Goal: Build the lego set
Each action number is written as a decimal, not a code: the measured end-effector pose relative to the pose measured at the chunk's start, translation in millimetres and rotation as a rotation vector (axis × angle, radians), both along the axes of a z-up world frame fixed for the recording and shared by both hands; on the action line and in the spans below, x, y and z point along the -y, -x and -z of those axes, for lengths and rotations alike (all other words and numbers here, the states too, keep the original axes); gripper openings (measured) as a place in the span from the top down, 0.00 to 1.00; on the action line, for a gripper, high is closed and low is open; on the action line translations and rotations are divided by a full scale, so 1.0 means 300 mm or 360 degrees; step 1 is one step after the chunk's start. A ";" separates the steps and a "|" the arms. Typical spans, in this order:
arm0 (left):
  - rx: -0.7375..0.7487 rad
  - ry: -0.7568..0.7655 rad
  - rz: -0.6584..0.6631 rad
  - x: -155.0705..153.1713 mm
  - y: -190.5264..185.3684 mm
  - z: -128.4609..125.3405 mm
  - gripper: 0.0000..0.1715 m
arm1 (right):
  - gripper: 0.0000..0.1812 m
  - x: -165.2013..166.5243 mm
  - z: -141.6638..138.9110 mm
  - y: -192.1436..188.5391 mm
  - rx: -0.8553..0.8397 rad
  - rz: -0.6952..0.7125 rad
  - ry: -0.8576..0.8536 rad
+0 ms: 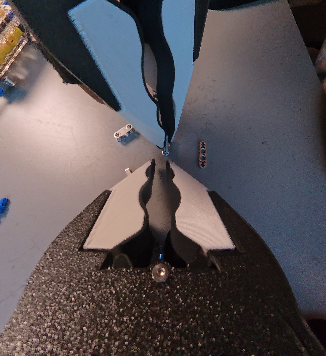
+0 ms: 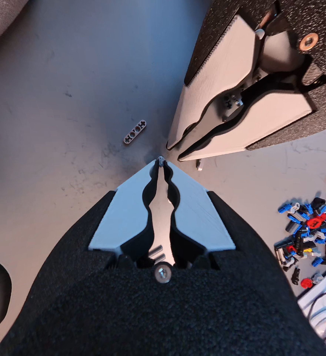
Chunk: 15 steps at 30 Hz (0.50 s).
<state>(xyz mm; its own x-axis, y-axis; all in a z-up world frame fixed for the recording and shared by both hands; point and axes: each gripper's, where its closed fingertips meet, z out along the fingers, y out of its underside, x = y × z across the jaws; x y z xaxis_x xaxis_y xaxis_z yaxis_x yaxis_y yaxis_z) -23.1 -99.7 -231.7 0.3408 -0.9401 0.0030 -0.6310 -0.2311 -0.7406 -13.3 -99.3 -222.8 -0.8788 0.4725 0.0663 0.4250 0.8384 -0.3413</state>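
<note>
Your right claw (image 2: 160,161) is clamped on a small grey pin (image 2: 160,160) at its tips. Your left claw (image 1: 160,160) faces it with tips slightly apart, empty. A flat grey four-hole beam (image 1: 202,154) lies just beside them on the desk (image 1: 254,115).

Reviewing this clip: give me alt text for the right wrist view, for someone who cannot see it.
The right gripper pinches a small grey pin at its fingertips above a grey table, with the left gripper open just beyond it. A flat grey four-hole beam lies to the left, and a pile of small blue, black and red parts sits at the right.
</note>
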 end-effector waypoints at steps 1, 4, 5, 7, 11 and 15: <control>0.0000 0.0003 0.0001 0.001 -0.001 0.001 0.94 | 0.99 -0.002 0.000 -0.001 0.0010 -0.0008 -0.0013; 0.0012 0.0010 0.0007 0.006 -0.009 0.002 0.94 | 0.99 -0.004 0.006 -0.002 0.0033 -0.0028 -0.0033; 0.0015 0.0013 0.0008 0.008 -0.012 0.002 0.94 | 0.99 -0.003 0.008 -0.003 0.0046 -0.0029 -0.0034; 0.0020 0.0020 0.0008 0.011 -0.017 0.005 0.94 | 0.99 -0.005 0.011 -0.004 0.0057 -0.0027 -0.0049; 0.0022 0.0023 -0.0012 0.011 -0.026 0.009 0.94 | 0.99 -0.010 0.011 -0.005 0.0063 0.0044 -0.0046; 0.0021 0.0028 -0.0038 0.004 -0.028 0.012 0.94 | 0.99 -0.019 0.027 -0.008 0.0059 0.0171 -0.0079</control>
